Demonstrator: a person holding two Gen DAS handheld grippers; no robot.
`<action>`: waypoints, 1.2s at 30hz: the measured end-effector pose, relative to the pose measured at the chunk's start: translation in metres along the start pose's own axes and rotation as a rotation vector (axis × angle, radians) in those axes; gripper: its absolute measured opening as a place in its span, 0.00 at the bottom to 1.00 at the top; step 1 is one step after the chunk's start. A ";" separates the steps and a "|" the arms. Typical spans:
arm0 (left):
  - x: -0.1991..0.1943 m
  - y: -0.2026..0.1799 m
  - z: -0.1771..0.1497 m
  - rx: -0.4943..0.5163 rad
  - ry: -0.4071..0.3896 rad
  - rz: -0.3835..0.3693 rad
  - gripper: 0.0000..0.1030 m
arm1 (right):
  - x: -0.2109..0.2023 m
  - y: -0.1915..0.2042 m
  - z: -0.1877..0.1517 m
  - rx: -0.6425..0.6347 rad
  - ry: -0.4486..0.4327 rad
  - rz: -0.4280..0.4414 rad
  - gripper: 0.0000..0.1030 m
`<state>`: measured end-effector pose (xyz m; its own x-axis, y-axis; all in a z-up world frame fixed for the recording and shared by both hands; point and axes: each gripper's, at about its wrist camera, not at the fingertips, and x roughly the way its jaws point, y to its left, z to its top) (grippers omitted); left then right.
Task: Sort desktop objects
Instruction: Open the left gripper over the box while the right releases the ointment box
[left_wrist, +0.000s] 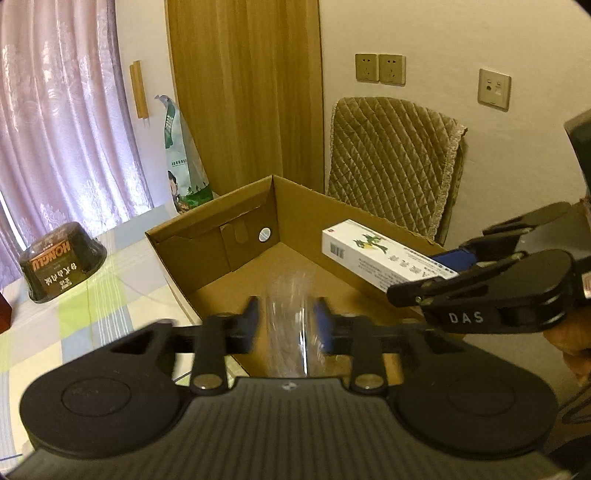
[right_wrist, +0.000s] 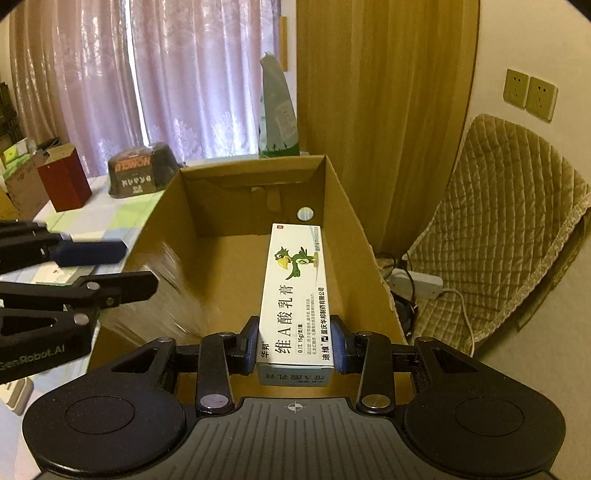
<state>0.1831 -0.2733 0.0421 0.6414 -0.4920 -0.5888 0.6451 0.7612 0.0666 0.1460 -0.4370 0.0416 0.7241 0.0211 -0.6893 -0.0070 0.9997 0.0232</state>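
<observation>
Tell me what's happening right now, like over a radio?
Left gripper shut on clear plastic item, right gripper shut on white ointment box. Both over the open cardboard box. Nothing in the way.

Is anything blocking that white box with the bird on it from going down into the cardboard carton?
Nothing visible does. The right tongs hold the white box over the open cardboard carton, whose brown floor below looks bare. The left tongs, gripping a clear plastic item, are off to the side.
</observation>
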 end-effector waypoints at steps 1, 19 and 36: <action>0.000 0.001 0.000 0.000 -0.005 0.002 0.36 | 0.002 -0.001 -0.001 0.000 0.002 -0.001 0.37; -0.014 0.014 -0.005 -0.020 -0.024 0.038 0.40 | 0.014 0.002 0.004 -0.021 0.011 -0.002 0.37; -0.030 0.025 -0.015 -0.059 -0.026 0.062 0.47 | 0.004 0.000 0.002 -0.007 -0.042 -0.010 0.37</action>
<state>0.1738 -0.2327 0.0491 0.6903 -0.4538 -0.5635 0.5790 0.8136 0.0539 0.1500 -0.4369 0.0401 0.7526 0.0111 -0.6584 -0.0043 0.9999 0.0119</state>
